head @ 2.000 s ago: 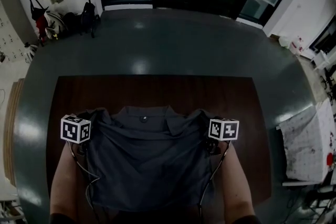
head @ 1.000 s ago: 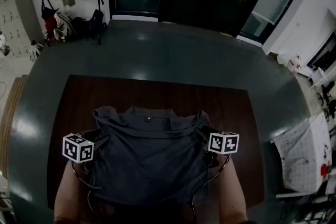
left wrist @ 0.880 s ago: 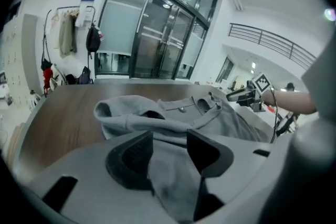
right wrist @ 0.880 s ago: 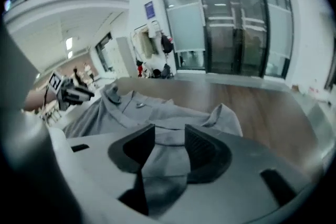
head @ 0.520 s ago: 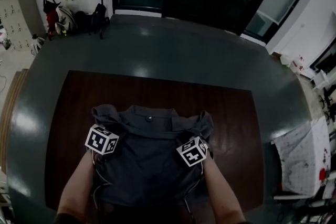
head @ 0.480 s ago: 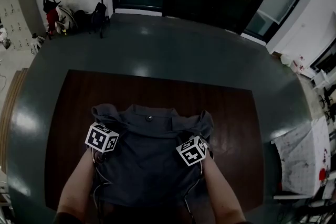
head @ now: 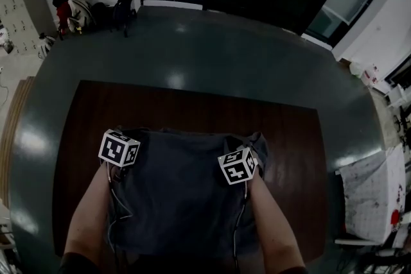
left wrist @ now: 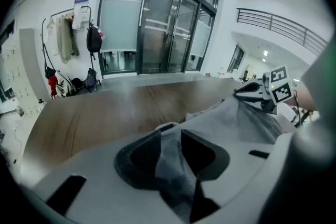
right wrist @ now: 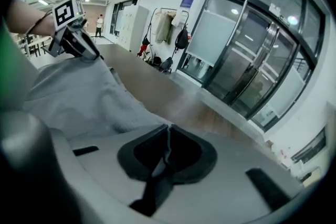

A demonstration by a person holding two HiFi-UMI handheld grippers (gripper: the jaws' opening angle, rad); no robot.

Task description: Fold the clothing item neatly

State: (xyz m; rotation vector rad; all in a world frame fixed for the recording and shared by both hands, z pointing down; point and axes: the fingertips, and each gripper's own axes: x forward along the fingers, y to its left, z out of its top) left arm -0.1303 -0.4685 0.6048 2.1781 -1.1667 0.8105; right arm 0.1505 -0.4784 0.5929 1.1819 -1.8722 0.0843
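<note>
On the dark wooden table (head: 192,106), the grey shirt (head: 180,189) lies spread near my edge, gripped at both far corners. My left gripper (left wrist: 170,141), its jaws just now closing, pinches a thick fold of cloth. My right gripper (right wrist: 168,139), also just closing, clamps a thin layer with its jaws almost meeting. A bunched sleeve (head: 260,154) sits just beside the right gripper.
</note>
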